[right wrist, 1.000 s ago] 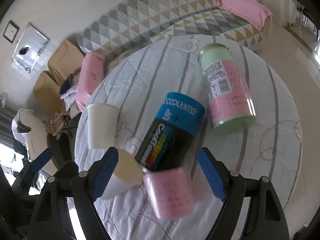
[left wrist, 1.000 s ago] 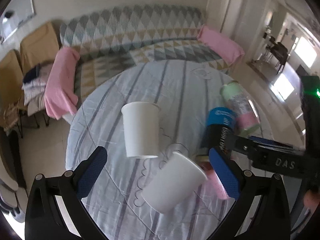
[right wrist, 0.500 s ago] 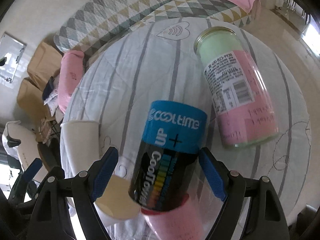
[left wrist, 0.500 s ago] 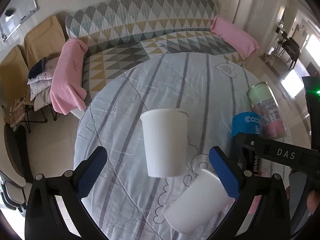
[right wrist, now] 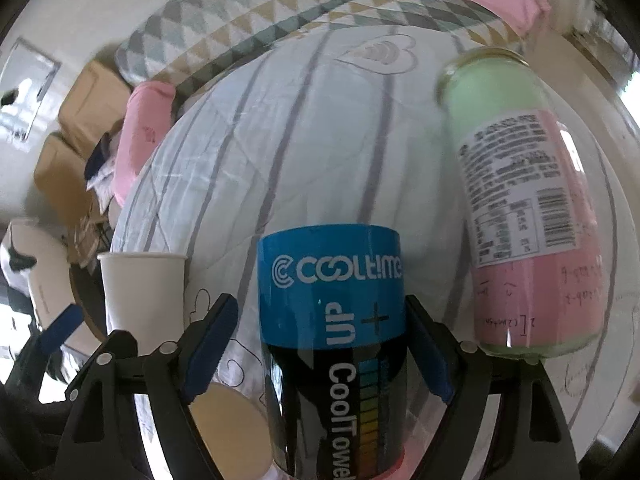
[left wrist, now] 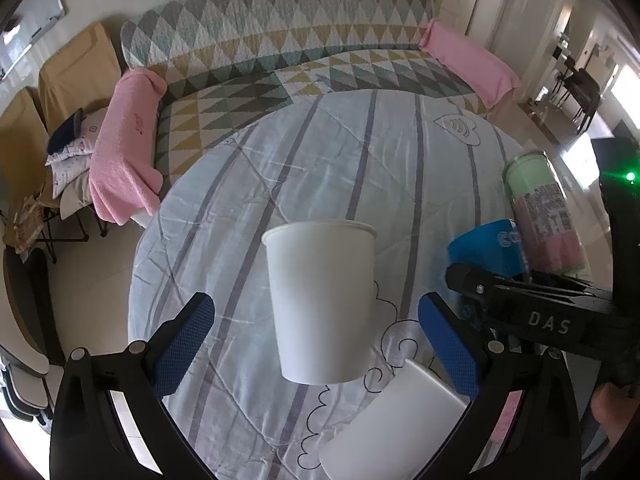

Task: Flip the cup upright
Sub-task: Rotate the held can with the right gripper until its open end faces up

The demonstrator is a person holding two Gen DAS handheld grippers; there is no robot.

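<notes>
A white paper cup (left wrist: 322, 300) stands upright on the round table, mouth up, between the fingers of my open left gripper (left wrist: 316, 336) without touching them. It also shows at the left of the right wrist view (right wrist: 140, 296). A second white paper cup (left wrist: 396, 424) lies on its side at the table's near edge; its open mouth shows in the right wrist view (right wrist: 224, 428). My right gripper (right wrist: 320, 356) is open around a blue and black CoolTime can (right wrist: 336, 340), right finger close to it, left finger apart.
A glass jar with a pink and green label (right wrist: 520, 200) lies beside the can; it also shows in the left wrist view (left wrist: 540, 216). The table has a striped cloth (left wrist: 320, 168). A patterned sofa (left wrist: 280, 52) with pink cushions stands behind it.
Both grippers have moved forward. The upright cup now sits between my left fingers and the lying cup has slid low in view. The can now fills the space between my right fingers.
</notes>
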